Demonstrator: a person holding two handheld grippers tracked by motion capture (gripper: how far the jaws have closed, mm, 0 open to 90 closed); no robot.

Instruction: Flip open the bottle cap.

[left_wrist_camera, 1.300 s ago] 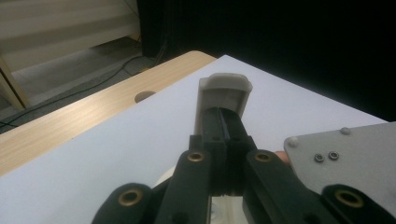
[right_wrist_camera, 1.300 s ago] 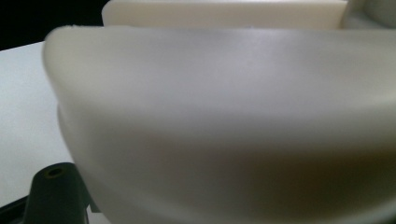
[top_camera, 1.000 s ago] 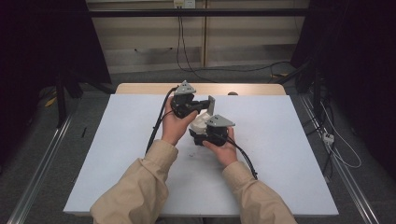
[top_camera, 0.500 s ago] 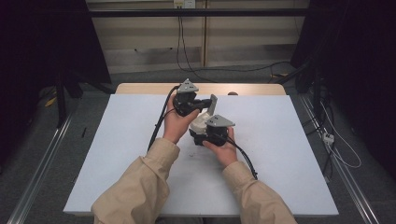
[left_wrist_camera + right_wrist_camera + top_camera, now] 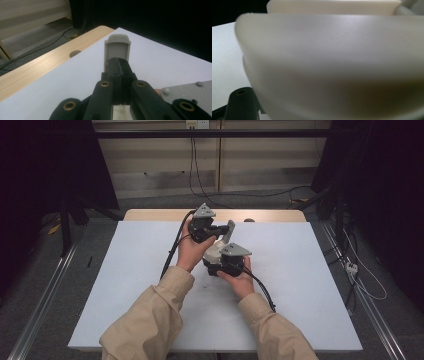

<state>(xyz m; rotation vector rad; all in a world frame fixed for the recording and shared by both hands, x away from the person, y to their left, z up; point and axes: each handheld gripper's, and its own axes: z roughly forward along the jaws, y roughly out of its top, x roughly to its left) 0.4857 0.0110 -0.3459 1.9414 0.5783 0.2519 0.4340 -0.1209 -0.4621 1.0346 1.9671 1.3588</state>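
The white thing [image 5: 214, 253] is sitting between the two grippers, above the middle of the table [image 5: 310, 285], and its grey flap [image 5: 117, 47] is sticking up past the left gripper [image 5: 117, 65], whose jaws are pinching tight together on the flap's bottom end. The right gripper [image 5: 227, 261] is holding the white thing from the near side, but its jaws are hiding behind that thing's blurry white side [image 5: 332, 65], so the grip itself is hard to see. No words are showing anywhere.
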